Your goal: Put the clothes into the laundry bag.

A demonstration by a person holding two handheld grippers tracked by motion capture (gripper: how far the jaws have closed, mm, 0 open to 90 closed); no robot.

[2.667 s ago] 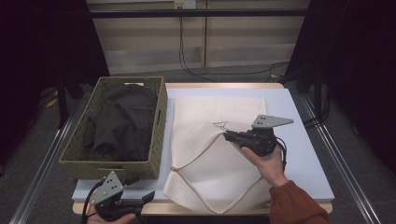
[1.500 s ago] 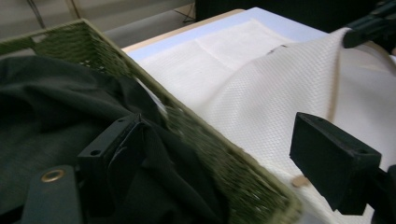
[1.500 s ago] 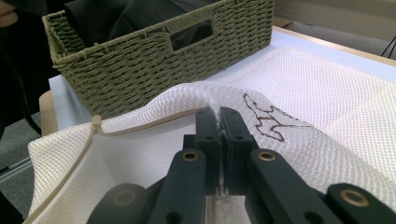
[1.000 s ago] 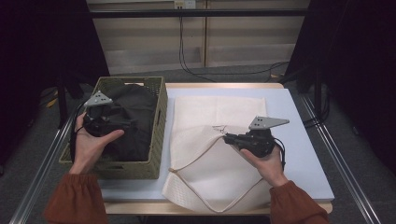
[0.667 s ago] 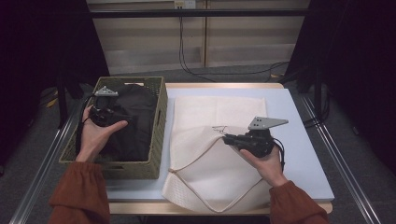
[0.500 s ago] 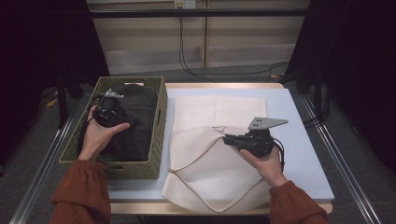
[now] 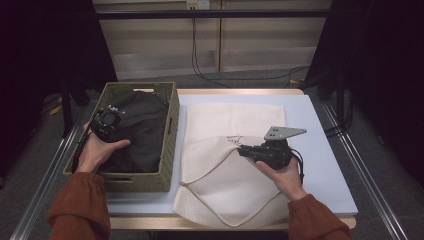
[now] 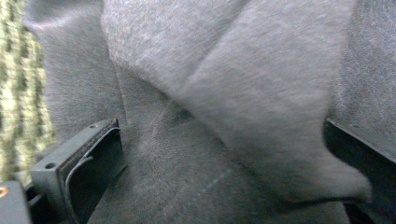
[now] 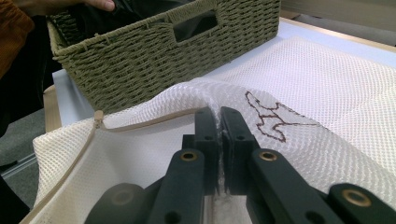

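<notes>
- On the pale blue table top (image 7: 320, 150), a cream mesh laundry bag (image 7: 235, 190) lies flat, beige zipper edge (image 7: 205, 167) curving along its open mouth.
- Right gripper (image 7: 243, 150), seen from the high view, sits over the bag's middle, grey three-cornered plate on top, held in the person's right hand (image 7: 282, 175).
- Right gripper view: the two black jaws are clamped together on a raised pinch of the mesh, right beside the brown embroidered mark (image 9: 271, 119). Mesh is lifted into a ridge at the pinch.
- Olive woven basket (image 7: 167, 150) stands at the table's left, touching the bag's left edge or just beside it; cannot tell which.
- Dark grey garment (image 7: 145, 130) fills the basket, bunched.
- Left gripper (image 7: 106, 122) is down inside the basket on the garment, left hand (image 7: 97, 152) around it.
- Left gripper view: jaws stand wide apart and have just been opening; grey fabric folds (image 8: 233, 116) lie between them, pads not pressing on the cloth. Basket weave shows at that view's left edge.
</notes>
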